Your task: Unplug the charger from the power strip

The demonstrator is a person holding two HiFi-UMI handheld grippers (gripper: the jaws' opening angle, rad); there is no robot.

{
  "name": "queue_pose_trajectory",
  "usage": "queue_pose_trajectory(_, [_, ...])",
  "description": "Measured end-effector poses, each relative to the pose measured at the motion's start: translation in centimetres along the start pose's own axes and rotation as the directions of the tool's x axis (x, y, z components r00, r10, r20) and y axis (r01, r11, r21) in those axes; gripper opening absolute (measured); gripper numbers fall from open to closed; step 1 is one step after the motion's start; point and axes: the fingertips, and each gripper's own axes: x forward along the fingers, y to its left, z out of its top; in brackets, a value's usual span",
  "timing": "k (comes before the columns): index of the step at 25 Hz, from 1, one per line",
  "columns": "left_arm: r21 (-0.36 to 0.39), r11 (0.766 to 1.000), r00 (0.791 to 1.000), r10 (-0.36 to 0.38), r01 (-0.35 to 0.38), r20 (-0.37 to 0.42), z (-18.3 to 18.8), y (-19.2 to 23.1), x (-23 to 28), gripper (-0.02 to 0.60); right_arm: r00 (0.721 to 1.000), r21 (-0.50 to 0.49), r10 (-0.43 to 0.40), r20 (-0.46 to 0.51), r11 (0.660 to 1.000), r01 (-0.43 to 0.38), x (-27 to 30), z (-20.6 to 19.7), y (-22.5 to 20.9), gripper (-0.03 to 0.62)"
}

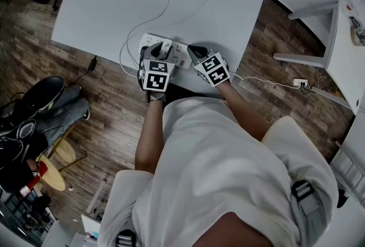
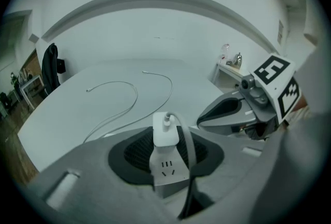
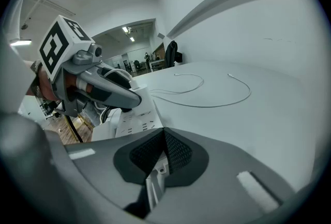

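A white power strip (image 1: 178, 53) lies near the front edge of the white table (image 1: 228, 6). A white charger (image 1: 165, 46) stands plugged in it, and its thin white cable (image 1: 166, 9) loops across the table. My left gripper (image 1: 163, 52) is shut on the charger (image 2: 166, 130), whose body sits between the black pads above the strip's end (image 2: 168, 170). My right gripper (image 1: 195, 52) is shut on the strip's right end, a white edge (image 3: 154, 187) pinched under its pads (image 3: 176, 153). Each gripper shows in the other's view: right gripper (image 2: 206, 119), left gripper (image 3: 135, 99).
The strip's own cord (image 1: 268, 81) runs off the table to a floor socket (image 1: 300, 82) at the right. A white shelf unit (image 1: 336, 52) stands on the right. Dark shoes and a seated person's legs (image 1: 51, 103) are on the wood floor at the left.
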Motion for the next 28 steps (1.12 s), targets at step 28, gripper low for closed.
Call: queue_pose_trajectory(28, [-0.201,0.957,0.977,-0.202,0.212,0.068,4.1,3.2,1.8,0.14,1.0,0.066,-0.017,-0.015,0.998,0.018,0.2,0.1,0.1,0.002])
